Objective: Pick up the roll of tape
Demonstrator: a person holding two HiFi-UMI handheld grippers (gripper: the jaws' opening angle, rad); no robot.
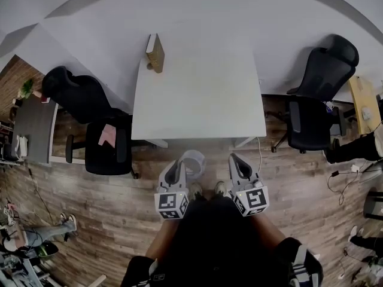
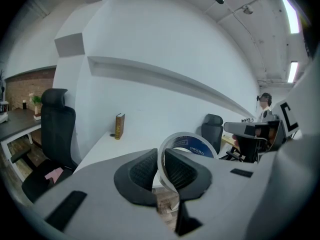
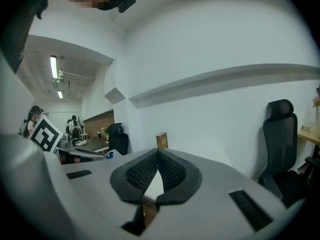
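Note:
The roll of tape point(image 1: 194, 162), a clear ring with a blue inner label, hangs in the air in front of the white table point(image 1: 200, 100). My left gripper point(image 1: 178, 171) is shut on its rim. In the left gripper view the roll of tape point(image 2: 186, 149) stands on edge, its near wall pinched between the black pads point(image 2: 145, 171). My right gripper point(image 1: 234, 163) is held beside it, shut with nothing in it; in the right gripper view its pads point(image 3: 172, 173) meet at the tips point(image 3: 157, 152).
A brown book point(image 1: 155, 52) stands upright at the table's far left corner. One black office chair point(image 1: 99, 124) is left of the table and another black chair point(image 1: 314, 100) is to its right. Wooden floor point(image 1: 96, 220) lies below. A dark desk point(image 1: 35, 127) stands far left.

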